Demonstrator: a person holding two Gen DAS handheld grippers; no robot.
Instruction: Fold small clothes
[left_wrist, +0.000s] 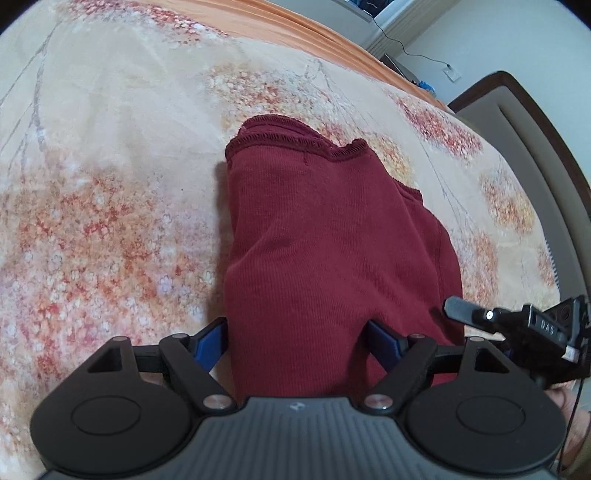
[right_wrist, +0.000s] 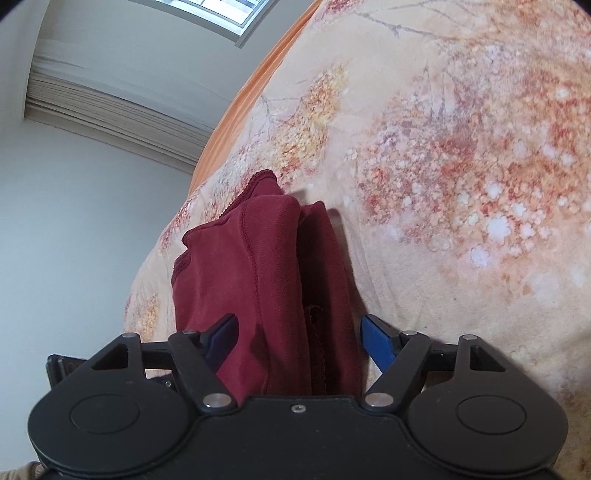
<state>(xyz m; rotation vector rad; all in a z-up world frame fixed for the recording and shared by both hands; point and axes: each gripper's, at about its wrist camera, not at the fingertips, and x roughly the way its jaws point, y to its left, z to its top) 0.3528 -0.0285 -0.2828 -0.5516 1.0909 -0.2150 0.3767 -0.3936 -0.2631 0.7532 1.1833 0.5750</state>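
- Dark red knit garment (left_wrist: 325, 240) lies on the floral bedspread (left_wrist: 110, 184), already doubled into a long narrow bundle. Its stitched hem sits at the far end; its near end runs under both tools.
- Left gripper (left_wrist: 295, 339): blue pads (left_wrist: 212, 345) stand apart, one each side of the bundle's near end. The cloth fills the gap, but I cannot tell whether the pads press it. I judge them not clamped.
- Right gripper (right_wrist: 299, 343): jaws also apart, straddling the near end of the same bundle. Its right pad is clear of the cloth; its left pad overlaps the cloth's edge in the picture.
- Risk: closing on so thick a stack may pinch only the top layers, so the lower ones slide out when lifted and the fold opens.
- Risk: the right wrist view shows two loose lobes with a seam edge between them. Gripping one lobe alone would skew the bundle.
- Risk: the two tools sit close together at the near end and could knock each other.
- Risk: a pad dragging the bedspread would rumple it under the garment.
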